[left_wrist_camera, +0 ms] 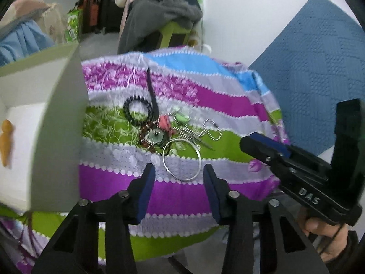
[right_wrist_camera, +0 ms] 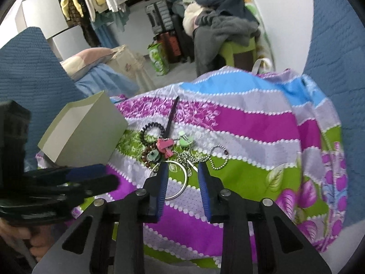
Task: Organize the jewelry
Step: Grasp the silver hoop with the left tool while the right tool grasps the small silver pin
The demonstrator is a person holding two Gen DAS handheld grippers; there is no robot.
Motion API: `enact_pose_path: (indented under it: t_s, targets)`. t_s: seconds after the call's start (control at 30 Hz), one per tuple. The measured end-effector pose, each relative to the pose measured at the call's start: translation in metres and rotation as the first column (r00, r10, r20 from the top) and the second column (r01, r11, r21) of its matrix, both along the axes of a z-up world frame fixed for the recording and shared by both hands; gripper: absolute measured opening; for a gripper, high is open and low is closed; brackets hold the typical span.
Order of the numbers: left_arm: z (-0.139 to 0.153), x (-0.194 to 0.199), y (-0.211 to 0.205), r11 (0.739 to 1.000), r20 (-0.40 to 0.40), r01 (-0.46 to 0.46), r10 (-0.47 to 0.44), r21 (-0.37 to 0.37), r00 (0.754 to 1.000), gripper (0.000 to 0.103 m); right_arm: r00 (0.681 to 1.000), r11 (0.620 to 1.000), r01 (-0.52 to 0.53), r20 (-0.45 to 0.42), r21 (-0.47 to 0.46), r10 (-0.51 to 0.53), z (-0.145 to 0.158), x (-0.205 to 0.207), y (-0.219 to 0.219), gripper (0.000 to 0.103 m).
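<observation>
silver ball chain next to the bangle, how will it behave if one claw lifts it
The silver ball chain lies in loose loops, so it will probably hang limp and swing. It looks thin and light. One end runs into the pile beside the silver bangle, so it may snag and drag neighbours along.

"DAS" on right tool

White walls, grey floor; clothes-heaped green stool at 12, clothes rack at 11.
</observation>
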State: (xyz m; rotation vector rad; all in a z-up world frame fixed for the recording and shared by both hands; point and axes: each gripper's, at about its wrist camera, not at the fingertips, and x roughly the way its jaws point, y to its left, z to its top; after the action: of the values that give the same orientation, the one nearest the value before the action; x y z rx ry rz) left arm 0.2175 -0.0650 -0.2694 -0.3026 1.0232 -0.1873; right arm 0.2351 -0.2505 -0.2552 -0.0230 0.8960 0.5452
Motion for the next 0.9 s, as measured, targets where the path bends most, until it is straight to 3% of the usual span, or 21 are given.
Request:
enact_pose_path:
  t_s: [0.07, 0.17, 0.4, 0.6, 0.67, 0.77, 0.9]
  targets:
    - [-0.011, 0.008, 0.0, 1.0, -0.016, -0.004, 0.004, 0.01, 1.0, 0.042, 1.0, 1.0, -0.022, -0.019, 0.006, 0.022, -0.007, 0.005, 0.0, 0.021]
    - [-0.025, 0.019, -0.003, 1.0, -0.033, 0.004, -0.004, 0.02, 0.999, 0.025, 0.998, 0.999, -0.049, -0.039, 0.005, 0.049, -0.017, 0.013, 0.001, 0.021]
    - [-0.044, 0.035, -0.012, 0.997, -0.059, 0.008, -0.004, 0.077, 0.998, 0.024, 0.995, 0.997, -0.071, -0.064, -0.016, 0.07, -0.035, 0.028, 0.0, 0.021]
    - [-0.048, 0.042, -0.022, 0.988, -0.035, 0.052, -0.047, 0.144, 0.998, 0.024, 0.993, 0.995, -0.091, -0.082, -0.025, 0.089, -0.044, 0.037, 0.004, 0.021]
    - [-0.048, 0.043, -0.027, 0.981, -0.028, 0.064, -0.059, 0.184, 0.998, 0.018, 0.992, 0.995, -0.097, -0.087, -0.035, 0.094, -0.047, 0.039, 0.006, 0.022]
    - [-0.05, 0.046, -0.025, 0.979, -0.026, 0.048, -0.044, 0.196, 0.999, 0.002, 0.989, 0.993, -0.114, -0.101, -0.033, 0.11, -0.05, 0.042, 0.009, 0.022]
    - [-0.05, 0.047, -0.016, 0.985, -0.03, 0.033, -0.028, 0.169, 0.999, 0.001, 0.987, 0.99, -0.127, -0.105, -0.067, 0.12, -0.056, 0.044, 0.016, 0.022]
